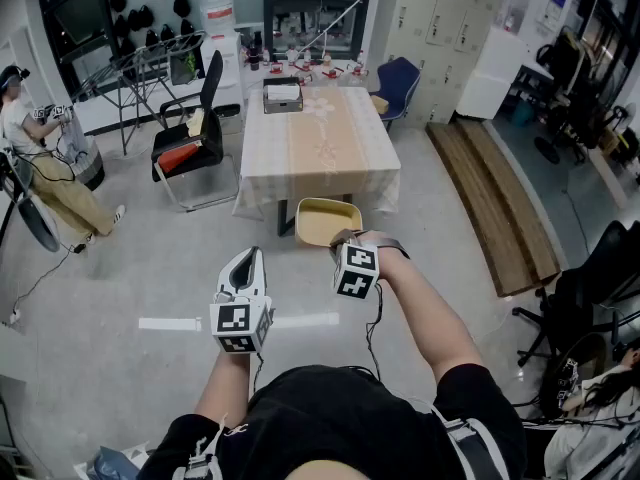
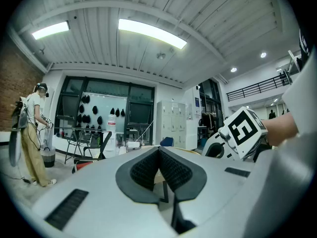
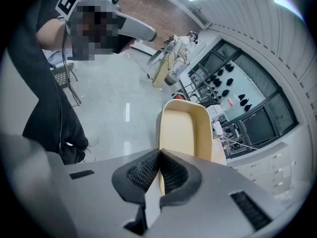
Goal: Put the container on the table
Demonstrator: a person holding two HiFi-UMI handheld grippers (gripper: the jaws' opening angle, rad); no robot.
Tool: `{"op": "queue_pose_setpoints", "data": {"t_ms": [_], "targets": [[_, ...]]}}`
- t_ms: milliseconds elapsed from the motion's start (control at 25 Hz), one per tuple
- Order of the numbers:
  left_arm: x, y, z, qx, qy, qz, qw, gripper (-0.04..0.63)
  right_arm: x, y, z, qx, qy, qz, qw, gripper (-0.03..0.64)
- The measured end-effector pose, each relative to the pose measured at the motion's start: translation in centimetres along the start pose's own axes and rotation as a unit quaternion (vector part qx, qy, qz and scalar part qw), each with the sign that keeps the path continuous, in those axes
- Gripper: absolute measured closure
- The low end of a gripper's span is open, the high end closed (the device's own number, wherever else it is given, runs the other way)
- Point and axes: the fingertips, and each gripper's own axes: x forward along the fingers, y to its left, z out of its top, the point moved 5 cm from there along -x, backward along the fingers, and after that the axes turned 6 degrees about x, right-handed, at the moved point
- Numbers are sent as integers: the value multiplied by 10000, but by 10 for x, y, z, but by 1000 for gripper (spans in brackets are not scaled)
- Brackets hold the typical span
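A shallow beige container [image 1: 326, 221] hangs in the air just short of the table's near end. My right gripper [image 1: 345, 240] is shut on its near rim and tilts downward. In the right gripper view the container [image 3: 187, 132] stretches away from the jaws, empty inside, with its rim pinched between the ribbed pads. The table [image 1: 322, 133] has a pale patterned cloth and stands ahead of me. My left gripper [image 1: 243, 263] is held level to the left and lower in the head view, its jaws shut on nothing [image 2: 159, 152].
A black office chair [image 1: 197, 128] stands left of the table. A box [image 1: 283, 96] and small items sit at the table's far end. Another person [image 1: 40, 163] stands at the far left. Wooden boards [image 1: 500, 193] lie on the floor to the right.
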Motion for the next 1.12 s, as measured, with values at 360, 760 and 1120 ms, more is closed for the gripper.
{"op": "queue_pose_setpoints", "data": {"t_ms": [360,760,1120], "targets": [[-7,11,-11,-6,85,-33,10000,583,11,3,19,27,-27,5,10000,595],[-40,55,-22,51,128,-5,9999,583,28,21,71,113,-86,-115,9998,595],[-12,90,-33,-3,180,-57,9998,583,65,3,97,226,-87,-51,9997,594]]}}
